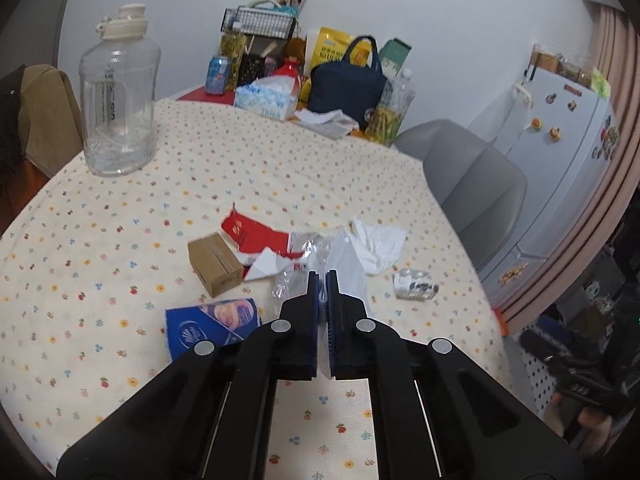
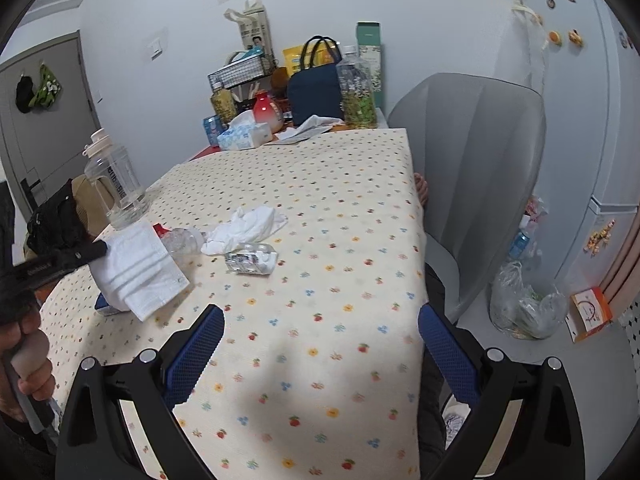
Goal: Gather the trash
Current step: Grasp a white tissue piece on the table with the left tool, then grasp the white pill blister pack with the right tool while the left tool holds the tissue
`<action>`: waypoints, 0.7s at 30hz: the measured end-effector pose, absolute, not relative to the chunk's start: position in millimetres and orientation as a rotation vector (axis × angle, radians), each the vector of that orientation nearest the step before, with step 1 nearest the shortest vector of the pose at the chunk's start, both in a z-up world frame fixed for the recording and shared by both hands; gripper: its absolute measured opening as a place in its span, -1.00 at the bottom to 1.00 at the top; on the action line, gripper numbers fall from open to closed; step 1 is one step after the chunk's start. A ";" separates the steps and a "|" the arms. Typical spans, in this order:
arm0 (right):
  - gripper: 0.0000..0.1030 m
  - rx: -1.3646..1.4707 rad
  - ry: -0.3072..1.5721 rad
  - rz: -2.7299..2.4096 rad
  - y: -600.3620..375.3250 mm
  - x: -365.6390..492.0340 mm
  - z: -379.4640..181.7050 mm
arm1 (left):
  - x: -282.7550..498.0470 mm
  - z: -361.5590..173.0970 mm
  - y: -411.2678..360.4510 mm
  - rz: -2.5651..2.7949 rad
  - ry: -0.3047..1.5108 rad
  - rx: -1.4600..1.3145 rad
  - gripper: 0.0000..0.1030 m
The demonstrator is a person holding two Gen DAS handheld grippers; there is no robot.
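Observation:
My left gripper (image 1: 322, 280) is shut on a white plastic bag (image 1: 346, 264), which hangs from it above the table; in the right wrist view the bag (image 2: 140, 270) hangs at the left. Under and around it on the flowered tablecloth (image 1: 200, 184) lie trash pieces: a red torn wrapper (image 1: 256, 234), a small cardboard box (image 1: 216, 264), a blue wrapper (image 1: 212, 326), a crumpled white tissue (image 1: 380, 244) (image 2: 246, 228), crinkled clear plastic (image 1: 288, 284), and an empty blister pack (image 1: 414, 284) (image 2: 252, 262). My right gripper (image 2: 320, 344) is open and empty above the table's near right part.
A large clear water jug (image 1: 118, 108) stands at the left. A tissue box (image 1: 266, 100), a navy bag (image 1: 346, 82), bottles and packets crowd the far end. A grey chair (image 2: 476, 184) stands by the right edge, with a filled plastic bag (image 2: 524, 304) on the floor by the fridge (image 1: 560, 152).

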State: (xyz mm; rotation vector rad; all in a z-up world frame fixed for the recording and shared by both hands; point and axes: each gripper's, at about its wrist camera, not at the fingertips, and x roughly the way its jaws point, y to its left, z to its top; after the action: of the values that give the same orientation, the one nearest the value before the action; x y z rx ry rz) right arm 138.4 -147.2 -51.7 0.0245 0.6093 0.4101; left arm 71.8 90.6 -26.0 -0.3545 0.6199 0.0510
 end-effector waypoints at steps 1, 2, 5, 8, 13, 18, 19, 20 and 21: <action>0.85 0.016 0.608 0.418 -142.7 138.8 -50.9 | 67.4 -20.6 94.0 0.055 0.602 -0.363 -0.91; 0.85 -0.001 0.608 0.428 -135.7 140.1 -49.7 | 66.0 -16.5 97.5 0.059 0.591 -0.369 -0.91; 0.85 -0.036 0.611 0.456 -116.2 145.5 -47.5 | 56.5 -6.1 109.6 0.069 0.549 -0.399 -0.91; 0.85 -0.051 0.622 0.475 -98.5 153.0 -47.3 | 49.7 -0.7 117.4 0.091 0.521 -0.394 -0.91; 0.85 -0.073 0.653 0.486 -70.5 169.0 -48.8 | 41.9 -4.1 137.8 0.152 0.508 -0.443 -0.91; 0.83 -0.096 0.676 0.456 -47.7 186.5 -52.8 | 38.0 -10.5 159.0 0.215 0.495 -0.506 -0.91; 0.82 -0.103 0.681 0.446 -43.3 190.5 -54.1 | 37.3 -11.8 163.0 0.227 0.491 -0.518 -0.91; 0.81 -0.106 0.686 0.438 -40.5 194.4 -55.5 | 36.5 -12.9 165.6 0.234 0.489 -0.525 -0.91; 0.80 -0.107 0.692 0.428 -37.8 198.2 -56.9 | 36.3 -13.7 167.0 0.235 0.489 -0.531 -0.91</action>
State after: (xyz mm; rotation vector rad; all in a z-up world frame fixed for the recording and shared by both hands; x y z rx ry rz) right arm 198.2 -37.8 -56.9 -0.1066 0.6916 0.4284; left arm 36.3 167.0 -13.7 -0.5306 0.4890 0.2348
